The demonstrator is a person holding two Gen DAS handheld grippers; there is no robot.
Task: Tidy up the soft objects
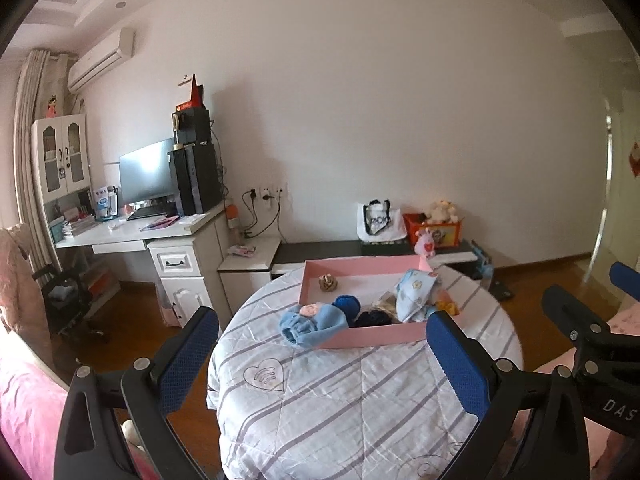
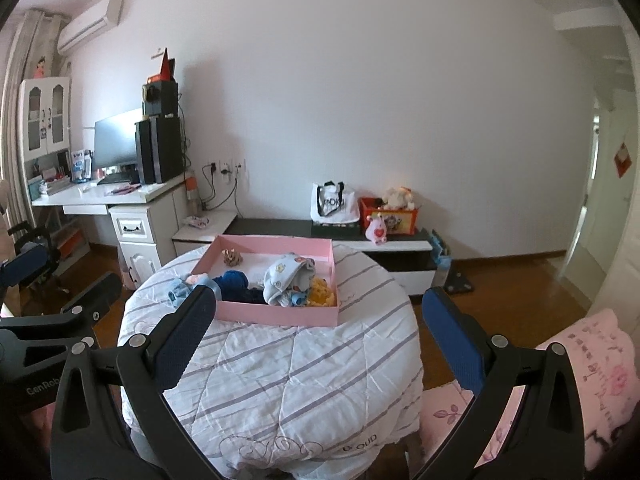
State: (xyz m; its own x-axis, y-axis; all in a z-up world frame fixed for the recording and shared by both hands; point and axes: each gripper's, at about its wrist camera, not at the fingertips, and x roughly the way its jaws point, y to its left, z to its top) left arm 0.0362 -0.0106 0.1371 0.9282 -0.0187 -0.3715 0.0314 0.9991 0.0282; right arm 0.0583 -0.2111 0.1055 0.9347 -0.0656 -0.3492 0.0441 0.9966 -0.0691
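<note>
A pink box (image 1: 372,337) (image 2: 276,315) sits on a round table covered by a striped white quilt (image 1: 360,392) (image 2: 288,368). It holds a dark blue soft item (image 1: 347,307) (image 2: 234,282), a pale patterned cloth (image 1: 414,294) (image 2: 286,278), a yellow soft toy (image 2: 322,295) and a small brown item (image 1: 327,282) (image 2: 232,257). A light blue garment (image 1: 310,322) (image 2: 182,290) hangs over the box's left edge. My left gripper (image 1: 320,364) is open and empty, held back from the box. My right gripper (image 2: 320,340) is open and empty, also short of the box.
A white desk (image 1: 132,232) (image 2: 100,196) with a monitor stands at the left wall. A low dark cabinet (image 1: 340,250) (image 2: 320,232) behind the table carries a white bag, a red toy bin and a pink plush. Pink bedding (image 2: 580,380) lies at right. The floor is wood.
</note>
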